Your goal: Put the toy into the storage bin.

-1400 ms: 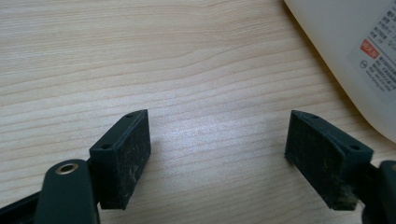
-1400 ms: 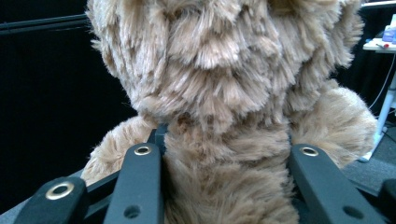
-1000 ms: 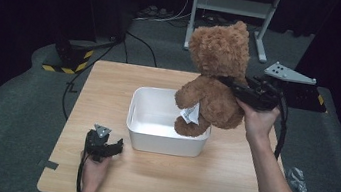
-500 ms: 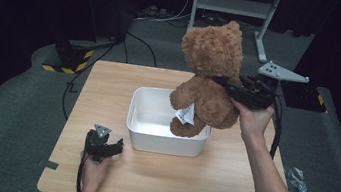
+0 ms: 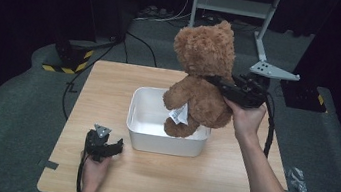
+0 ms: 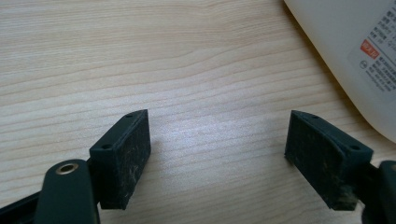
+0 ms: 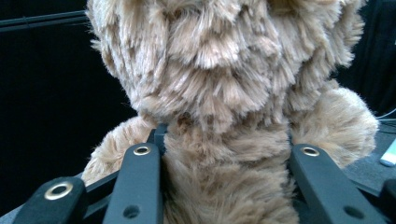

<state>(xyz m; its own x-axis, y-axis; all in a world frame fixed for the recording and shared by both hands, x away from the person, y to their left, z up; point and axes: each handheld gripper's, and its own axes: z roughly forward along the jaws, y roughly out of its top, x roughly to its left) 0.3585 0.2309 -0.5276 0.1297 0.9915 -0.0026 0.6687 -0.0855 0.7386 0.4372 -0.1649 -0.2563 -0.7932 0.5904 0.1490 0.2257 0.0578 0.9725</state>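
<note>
A brown teddy bear (image 5: 200, 75) hangs upright over a white plastic tub (image 5: 140, 122) in the middle of the wooden table (image 5: 110, 82); its feet dip into the tub's right half. My right gripper (image 5: 218, 82) is shut on the bear's torso from the right, just under the head. In the right gripper view the bear (image 7: 224, 93) sits squeezed between the two jaws of the right gripper (image 7: 226, 154). My left gripper (image 5: 113, 146) rests on the table left of the tub's front corner. Its jaws stand wide apart in the left gripper view, left gripper (image 6: 217, 144) over bare wood, the tub (image 6: 355, 56) at the right.
A white tag (image 5: 178, 115) dangles from the bear's lower back. A metal stand (image 5: 231, 6) and cables lie on the dark floor behind the table. Small debris (image 5: 298, 179) lies on the floor at the right.
The right gripper has carried the bear slightly left and down toward the tub. The left gripper has stayed put.
</note>
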